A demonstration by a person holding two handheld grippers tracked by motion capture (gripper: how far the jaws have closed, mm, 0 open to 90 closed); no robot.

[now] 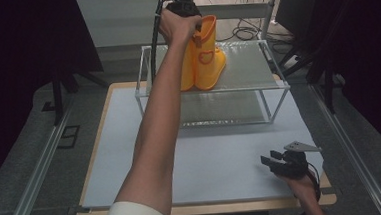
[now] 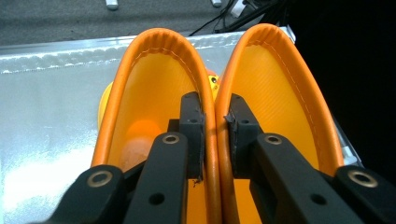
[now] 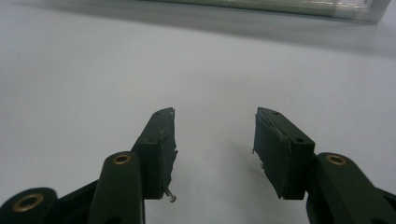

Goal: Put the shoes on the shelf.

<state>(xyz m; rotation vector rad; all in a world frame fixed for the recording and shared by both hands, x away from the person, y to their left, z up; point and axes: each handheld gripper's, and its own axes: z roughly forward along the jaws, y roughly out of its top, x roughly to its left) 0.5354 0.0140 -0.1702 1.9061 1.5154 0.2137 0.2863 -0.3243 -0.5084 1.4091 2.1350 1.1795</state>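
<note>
**Left gripper at the tops of two orange boots on the rack**

The left gripper (image 2: 215, 135) has one jaw inside each boot, and the two inner walls of the shafts stand side by side between the pads (image 2: 192, 135). A thin gap shows on both sides, so the pads look to be barely pressing, if at all; I read the jaws as slack around the pair, not clamped.

The pair of orange boots (image 1: 203, 54) lies straight below and ahead of that gripper, upright, long axis vertical, open tops facing up at it. They stand on the upper shelf of a clear rack (image 1: 249, 69), toes pointing toward the person's right. Any coming move turns on that vertical line: lifting means closing on the twin walls and going straight up; letting go means rising clear of the shaft mouths without tipping them.

The boots are glossy, child-sized in look, with ribbed rims, a stitched seam under each rim and a small cut-out handle near the top.

The right gripper (image 3: 215, 149) rests well apart on the pale table mat (image 1: 197, 172), jaws spread with nothing between them. The left hand (image 1: 176, 25) is the one on the boots.
</note>
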